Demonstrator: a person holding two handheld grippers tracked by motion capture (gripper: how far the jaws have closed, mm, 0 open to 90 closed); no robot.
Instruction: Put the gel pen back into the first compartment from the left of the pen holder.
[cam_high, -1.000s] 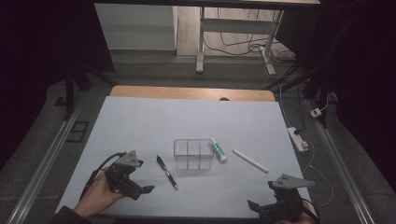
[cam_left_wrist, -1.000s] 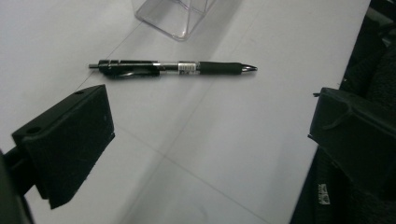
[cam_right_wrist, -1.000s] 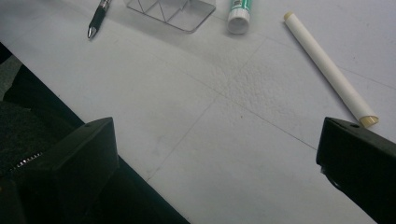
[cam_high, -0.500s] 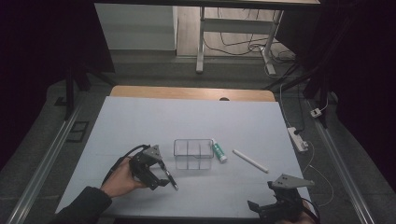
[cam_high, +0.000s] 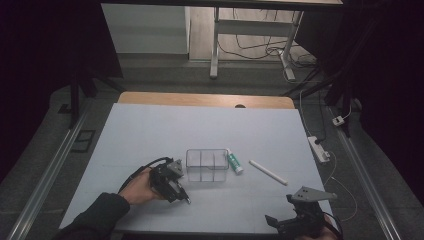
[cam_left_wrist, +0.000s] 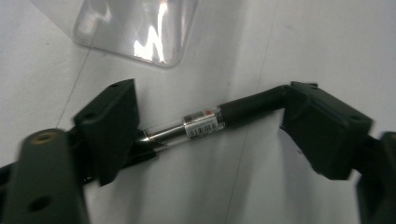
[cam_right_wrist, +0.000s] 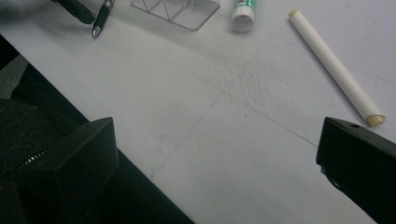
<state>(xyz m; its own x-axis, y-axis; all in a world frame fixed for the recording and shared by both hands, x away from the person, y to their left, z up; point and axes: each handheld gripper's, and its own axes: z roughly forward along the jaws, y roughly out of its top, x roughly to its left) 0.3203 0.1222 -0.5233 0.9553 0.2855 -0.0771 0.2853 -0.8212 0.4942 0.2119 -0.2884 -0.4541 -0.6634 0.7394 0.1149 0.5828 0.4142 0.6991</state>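
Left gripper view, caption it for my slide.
Left gripper jaws closing around a pen beside the clear box.

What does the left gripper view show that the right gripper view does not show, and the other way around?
Left gripper view: the label on the pen, which lies lengthwise between the left gripper and its jaws; these have just been closing, and contact is not clear.
Right gripper view: the glue stick, the white stick and the open right gripper at the table's near edge.
Both: the pen, the clear box and the white table.
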